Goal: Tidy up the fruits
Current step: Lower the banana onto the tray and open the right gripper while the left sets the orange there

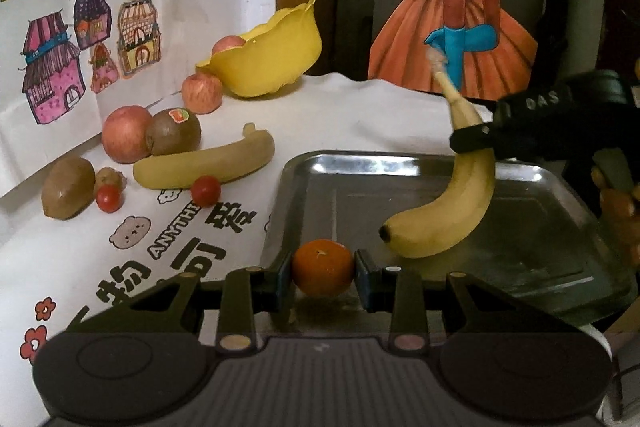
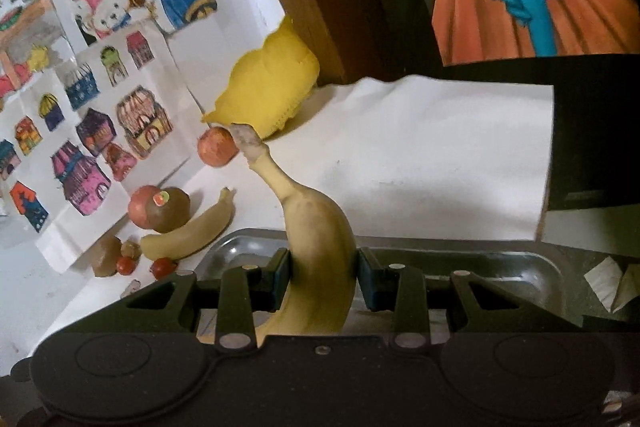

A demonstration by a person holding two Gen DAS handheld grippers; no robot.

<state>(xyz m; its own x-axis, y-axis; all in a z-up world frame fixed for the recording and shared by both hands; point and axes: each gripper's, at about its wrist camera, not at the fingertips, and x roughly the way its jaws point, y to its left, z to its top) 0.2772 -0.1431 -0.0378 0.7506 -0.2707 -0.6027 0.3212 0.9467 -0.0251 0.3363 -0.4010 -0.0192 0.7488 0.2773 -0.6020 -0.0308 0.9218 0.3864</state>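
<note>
Over the steel tray [image 1: 520,183], in the left wrist view, your left tongs [image 1: 323,269] are pinching a small orange [image 1: 323,267] just above the tray's near edge, with both pads touching its sides. Farther in, your right tongs [image 1: 474,139] clamp a banana [image 1: 444,219] near its stem end, so that it hangs blossom tip down over the tray floor; whether the tip touches the metal you cannot tell. The tray looks otherwise bare, so by my reading you are at the very start: nothing has been set down yet. Still out on the bench [image 1: 360,115] lie a second banana [image 1: 208,165], two loose apples [image 1: 124,133] [image 1: 201,91], two kiwis [image 1: 174,133] [image 1: 67,191], two cherry tomatoes [image 1: 205,190] [image 1: 108,198] and a small brown piece [image 1: 109,178] that you cannot identify. The yellow bowl [image 1: 280,59] at the back holds one more apple [image 1: 227,45].

In the right wrist view, your right tongs [image 2: 323,269] press on the held banana [image 2: 316,227] from both sides, stem pointing up and away, with the tray [image 2: 520,267] right beneath. The loose fruit [image 2: 188,231] sits well to the left beside the drawings.
</note>
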